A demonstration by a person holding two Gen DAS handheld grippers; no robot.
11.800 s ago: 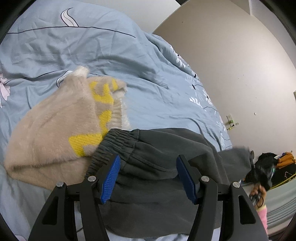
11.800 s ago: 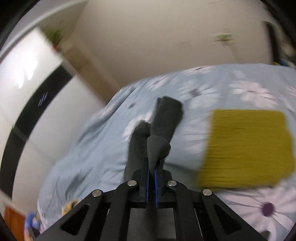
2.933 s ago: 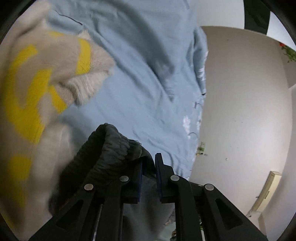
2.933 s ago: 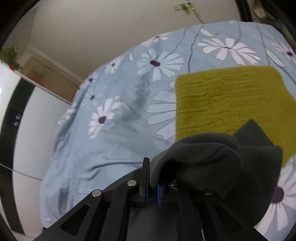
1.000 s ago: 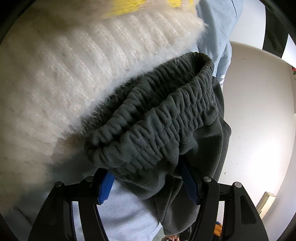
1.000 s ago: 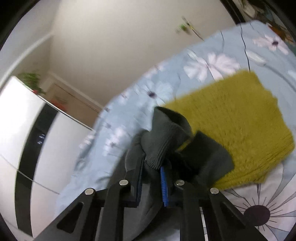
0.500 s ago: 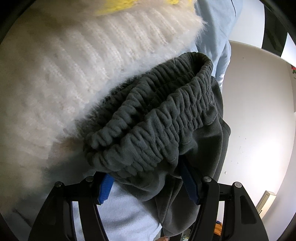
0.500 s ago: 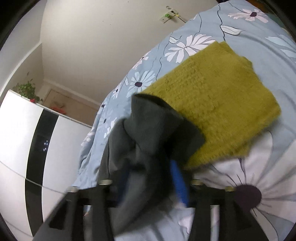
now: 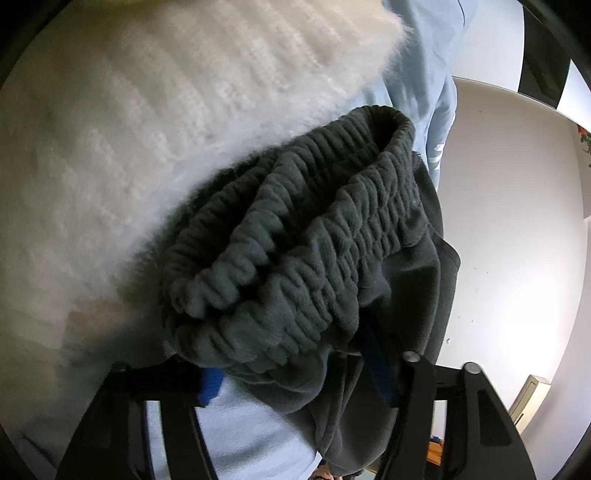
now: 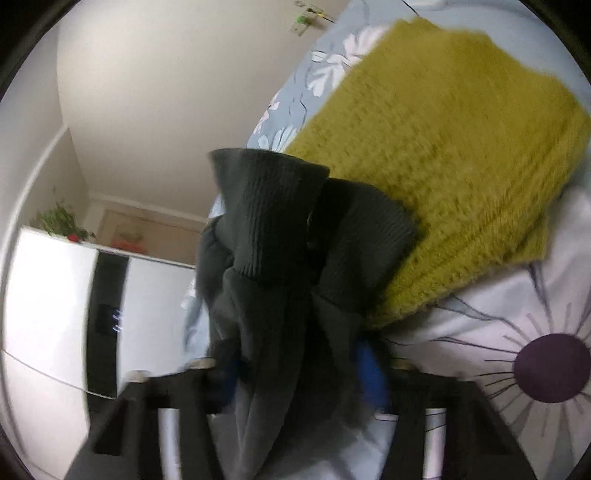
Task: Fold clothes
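Dark grey sweatpants lie bunched on the bed. In the left wrist view their elastic waistband (image 9: 295,251) rests against a fluffy cream sweater (image 9: 147,122), and my left gripper (image 9: 295,380) stands open with the waistband lying loose between its blue pads (image 9: 380,373). In the right wrist view the ribbed leg cuffs (image 10: 295,221) lie partly on a folded olive-yellow sweater (image 10: 443,155). My right gripper (image 10: 303,373) is open around the grey cloth, its blue pads (image 10: 369,373) apart.
The bed has a light blue cover with white daisies (image 10: 546,369). A white wall (image 9: 517,221) and a wall socket (image 10: 303,18) lie beyond the bed. A white-and-black wardrobe (image 10: 74,314) stands on the left of the right wrist view.
Both grippers held the pants shut 2.9 s ago; both have opened. In the last second the right jaws spread wider, leaving the cuffs on the olive sweater. The left gripper hardly moved.
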